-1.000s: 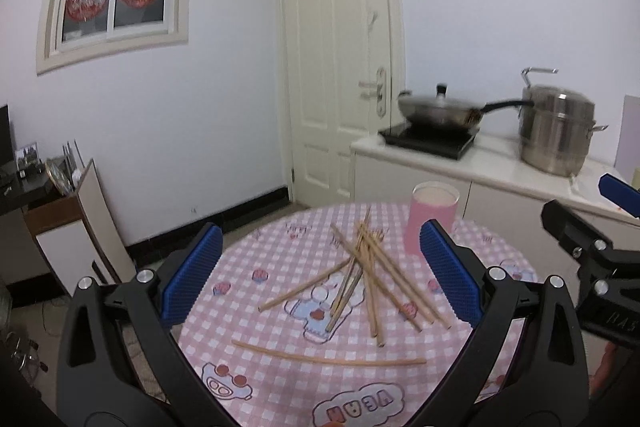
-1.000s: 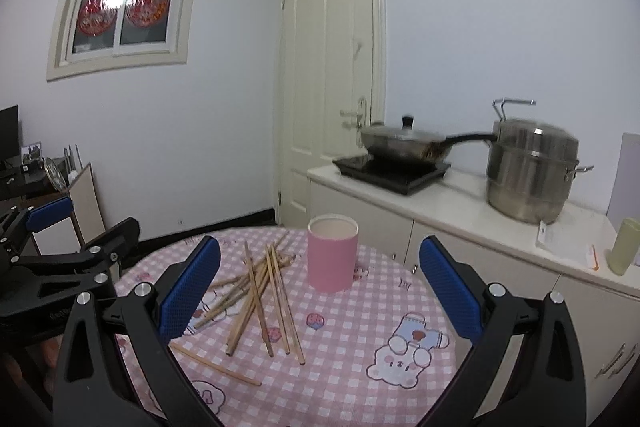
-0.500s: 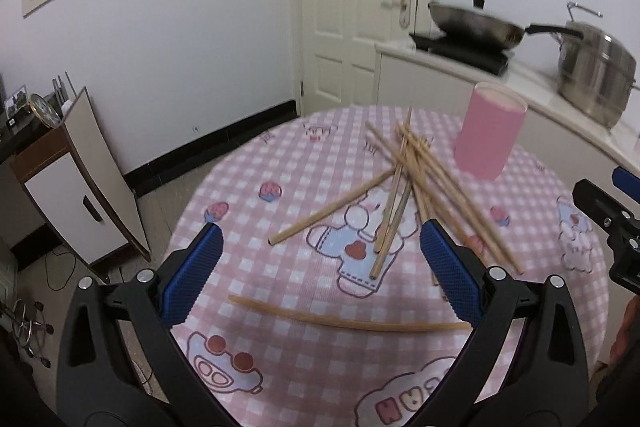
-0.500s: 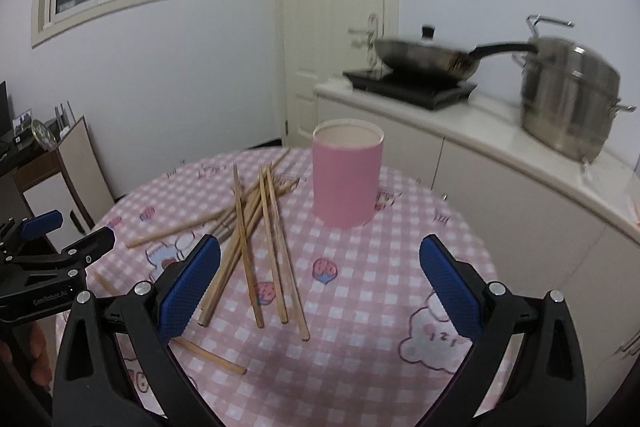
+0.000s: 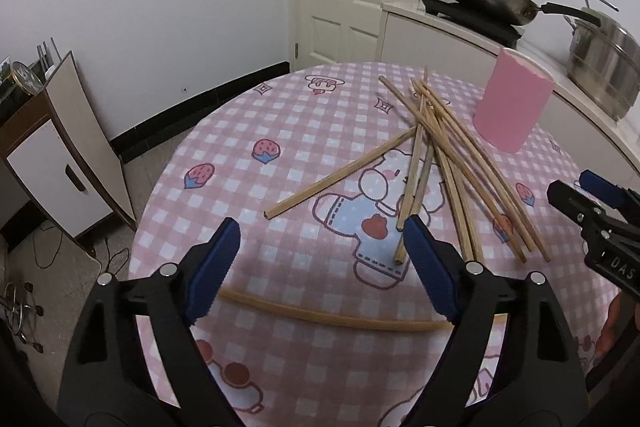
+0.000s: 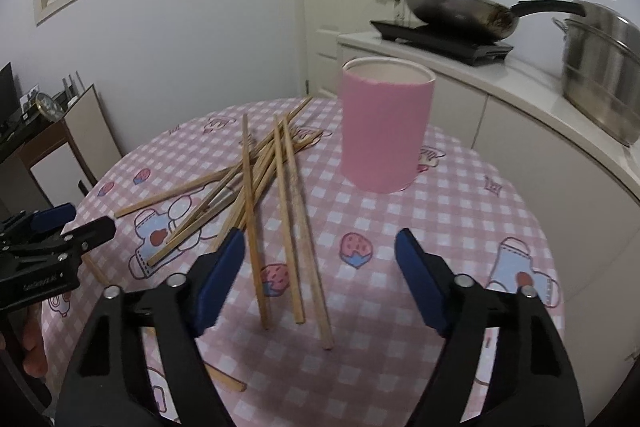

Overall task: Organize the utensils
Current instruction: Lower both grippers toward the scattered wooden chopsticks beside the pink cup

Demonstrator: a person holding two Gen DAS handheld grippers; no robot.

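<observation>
Several wooden chopsticks (image 5: 448,151) lie in a loose crossed pile on the round table with a pink checked cloth (image 5: 240,155). One chopstick (image 5: 332,315) lies apart, crosswise, just below my left gripper (image 5: 320,255), which is open and empty above it. A pink cylindrical holder (image 6: 386,129) stands upright, open-topped, behind the pile (image 6: 264,179); it also shows in the left wrist view (image 5: 512,107). My right gripper (image 6: 320,267) is open and empty, hovering over the near ends of three chopsticks.
A counter (image 6: 520,75) behind the table carries a hob with a lidded wok (image 6: 460,11) and a steel steamer pot (image 6: 604,67). A small cabinet (image 5: 60,163) stands left of the table. The right gripper (image 5: 600,227) shows at the left view's right edge.
Both grippers have come down and forward toward the table. The chopsticks and the pink holder look larger and closer. Nothing on the table has moved.
</observation>
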